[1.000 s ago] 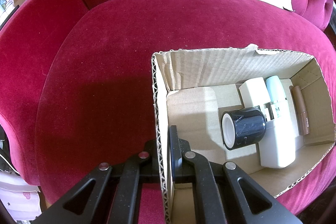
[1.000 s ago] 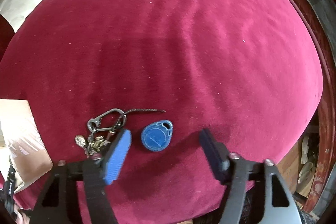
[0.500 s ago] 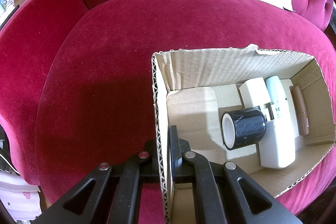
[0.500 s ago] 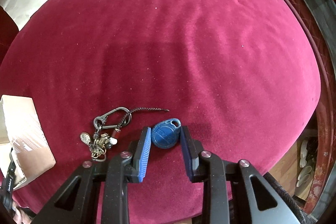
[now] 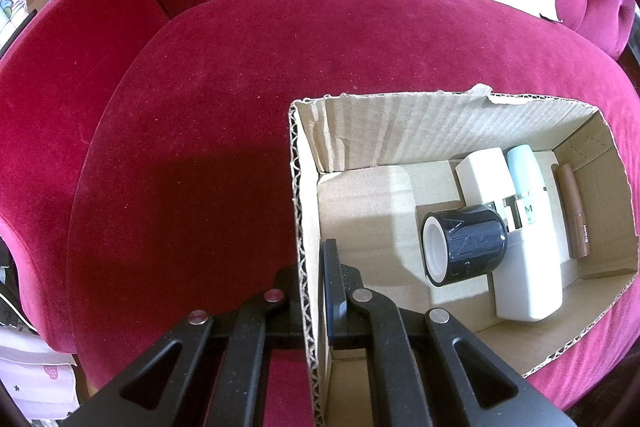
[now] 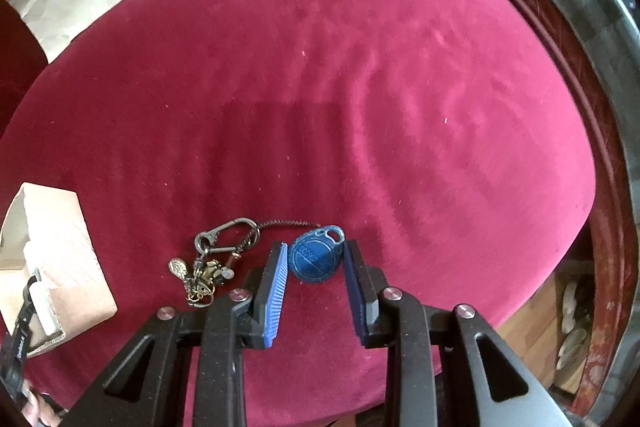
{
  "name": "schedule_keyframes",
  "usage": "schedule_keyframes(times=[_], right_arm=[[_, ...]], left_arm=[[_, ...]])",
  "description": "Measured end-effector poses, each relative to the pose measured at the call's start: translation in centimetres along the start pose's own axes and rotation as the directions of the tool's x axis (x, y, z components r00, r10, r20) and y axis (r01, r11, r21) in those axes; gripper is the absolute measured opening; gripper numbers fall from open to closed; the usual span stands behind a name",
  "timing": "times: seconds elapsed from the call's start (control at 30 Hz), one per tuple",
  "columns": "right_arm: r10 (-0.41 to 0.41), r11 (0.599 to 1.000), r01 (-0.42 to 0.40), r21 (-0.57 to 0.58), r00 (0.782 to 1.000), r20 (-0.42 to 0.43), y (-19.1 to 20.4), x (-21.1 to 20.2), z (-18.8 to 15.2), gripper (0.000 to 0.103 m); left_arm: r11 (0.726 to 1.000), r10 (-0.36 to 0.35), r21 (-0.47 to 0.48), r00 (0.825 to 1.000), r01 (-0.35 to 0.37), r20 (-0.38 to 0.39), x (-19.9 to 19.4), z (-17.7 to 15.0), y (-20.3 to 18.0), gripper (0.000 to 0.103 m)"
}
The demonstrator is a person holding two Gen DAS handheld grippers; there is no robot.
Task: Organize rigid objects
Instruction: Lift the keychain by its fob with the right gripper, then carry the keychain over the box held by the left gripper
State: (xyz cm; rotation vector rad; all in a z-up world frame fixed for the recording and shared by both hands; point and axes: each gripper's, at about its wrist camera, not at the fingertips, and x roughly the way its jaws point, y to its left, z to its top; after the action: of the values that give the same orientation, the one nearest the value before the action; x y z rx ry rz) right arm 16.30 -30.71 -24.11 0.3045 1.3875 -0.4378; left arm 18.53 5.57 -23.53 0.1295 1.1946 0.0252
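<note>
Now my right gripper (image 6: 316, 259) pinches the blue key fob (image 6: 316, 259); I carry it level into the cardboard box (image 5: 304, 227), whose wall my left gripper (image 5: 310, 267) clamps.

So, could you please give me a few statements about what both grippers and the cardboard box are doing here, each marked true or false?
1. The right gripper is shut on the blue key fob. True.
2. The left gripper hangs open over the cushion. False: it clamps the cardboard box wall.
3. The box is empty. False: a black cap, white bottles and a brown tube lie inside.
4. The keychain lies on the red cushion, outside the box. True.
</note>
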Motion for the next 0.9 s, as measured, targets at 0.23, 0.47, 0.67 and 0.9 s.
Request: schedule_keyframes(times=[0.23, 0.47, 0.67, 0.9], right_arm=[[-0.02, 0.998, 0.025, -0.065, 0.997, 0.075, 1.6, -2.4, -0.1, 0.03], [0.026, 0.99, -0.005, -0.143, 0.989, 0.145, 4.1, -5.6, -0.6, 0.03], [0.062, 0.976, -0.022, -0.216, 0.982, 0.18, 6.6, -7.2, -1.2, 0.03], [0.119, 0.951, -0.054, -0.305, 0.973, 0.199, 9.9, -8.7, -2.1, 0.03]], left_arm=[[1.0, 0.0, 0.0, 1.0, 0.0, 0.0, 0.0, 0.0, 0.0, 0.004], [1.0, 0.0, 0.0, 1.0, 0.0, 0.0, 0.0, 0.0, 0.0, 0.004], [1.0, 0.0, 0.0, 1.0, 0.0, 0.0, 0.0, 0.0, 0.0, 0.004], [1.0, 0.0, 0.0, 1.0, 0.0, 0.0, 0.0, 0.0, 0.0, 0.004]])
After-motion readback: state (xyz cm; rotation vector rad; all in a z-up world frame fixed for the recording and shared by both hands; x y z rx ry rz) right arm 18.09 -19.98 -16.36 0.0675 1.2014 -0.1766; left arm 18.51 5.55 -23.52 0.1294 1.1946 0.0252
